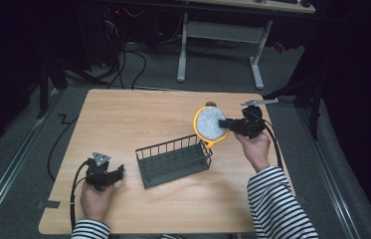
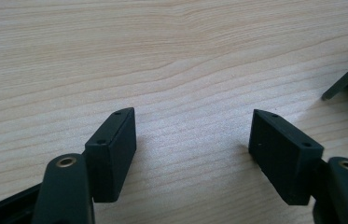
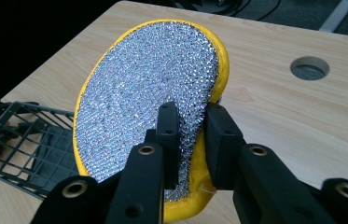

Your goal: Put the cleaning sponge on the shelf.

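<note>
Overhead light falls evenly on the table [image 1: 138,114]; surroundings beyond it are near black. Soft shadows lie beneath the left gripper [image 2: 192,140]. The sponge [image 3: 148,98] glints between the right gripper [image 3: 192,140] jaws. Focus is sharp.

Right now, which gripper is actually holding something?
The right gripper: its jaws pinch the yellow-rimmed silver scouring pad above the wire basket. The left gripper is open, with bare table between its jaws.
</note>
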